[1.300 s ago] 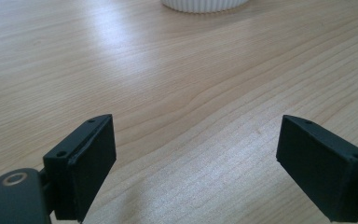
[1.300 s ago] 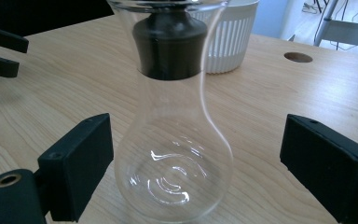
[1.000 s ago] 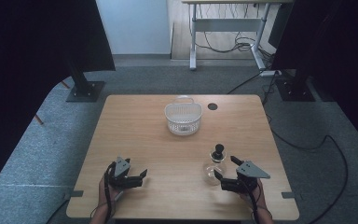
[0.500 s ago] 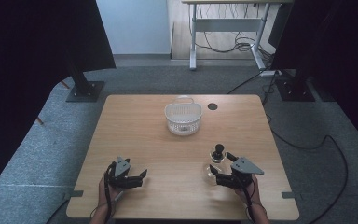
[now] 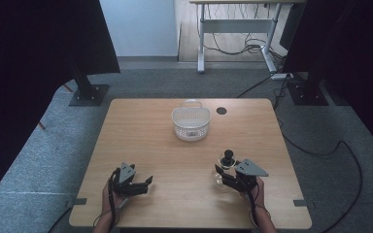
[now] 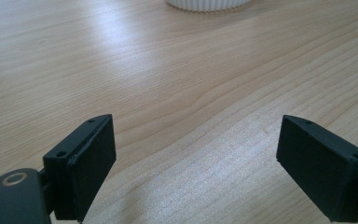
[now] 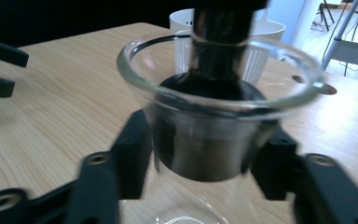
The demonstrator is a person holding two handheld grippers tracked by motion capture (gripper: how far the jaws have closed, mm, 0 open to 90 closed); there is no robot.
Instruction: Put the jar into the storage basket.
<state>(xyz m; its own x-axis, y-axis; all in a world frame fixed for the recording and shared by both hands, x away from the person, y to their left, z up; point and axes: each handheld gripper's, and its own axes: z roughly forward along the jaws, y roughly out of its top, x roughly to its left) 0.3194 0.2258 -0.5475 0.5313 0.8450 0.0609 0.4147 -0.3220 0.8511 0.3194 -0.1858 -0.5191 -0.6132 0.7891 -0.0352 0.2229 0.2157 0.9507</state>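
Closing just now, your right gripper (image 5: 223,175) clamps the glass flask (image 7: 214,140) at its neck, near the table's (image 5: 141,131) right front. Glass: fragile, slippery; hold below the rim. Left gripper (image 5: 143,184) gapes empty.

My left gripper (image 5: 143,183) sits low near the front edge of the surface, fingers (image 6: 81,163) spread wide with nothing between them. My right gripper (image 5: 222,177) points toward the far side, its fingers (image 7: 130,154) having just closed in, clamped on both sides of what it's holding.
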